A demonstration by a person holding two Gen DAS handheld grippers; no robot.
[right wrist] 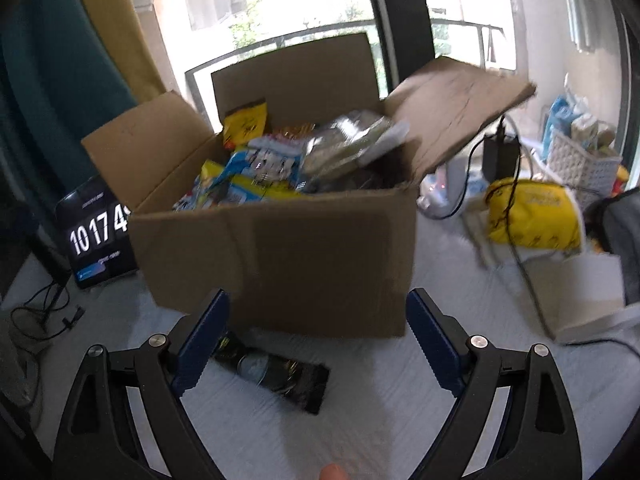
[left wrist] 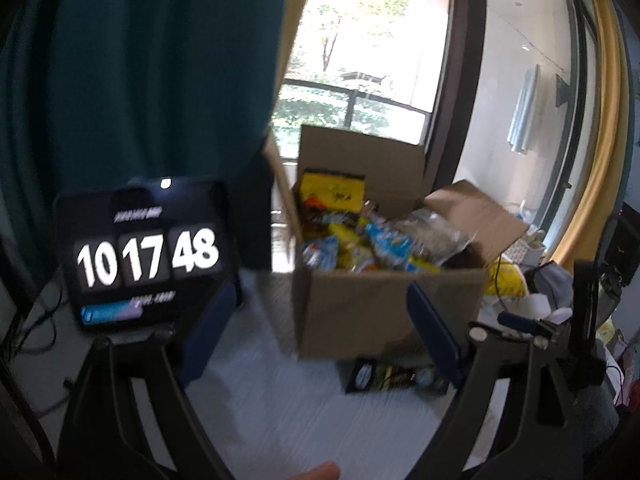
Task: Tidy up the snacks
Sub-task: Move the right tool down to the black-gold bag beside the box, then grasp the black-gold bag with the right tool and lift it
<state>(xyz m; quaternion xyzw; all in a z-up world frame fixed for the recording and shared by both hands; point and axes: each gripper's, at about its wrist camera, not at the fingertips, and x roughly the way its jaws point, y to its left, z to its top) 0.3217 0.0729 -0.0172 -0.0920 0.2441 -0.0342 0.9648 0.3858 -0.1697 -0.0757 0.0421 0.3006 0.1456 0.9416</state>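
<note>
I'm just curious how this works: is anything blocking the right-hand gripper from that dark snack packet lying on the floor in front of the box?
Nothing visible is. The right gripper is open and empty, and the dark snack packet lies flat on bare floor just beyond its fingers, in front of the cardboard box.

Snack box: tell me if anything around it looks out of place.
One dark snack packet lies flat on the white surface in front of the cardboard box, outside it, while the other snacks are piled inside. The box's right flap looks creased and sags outward. Nothing looks spilled.
</note>
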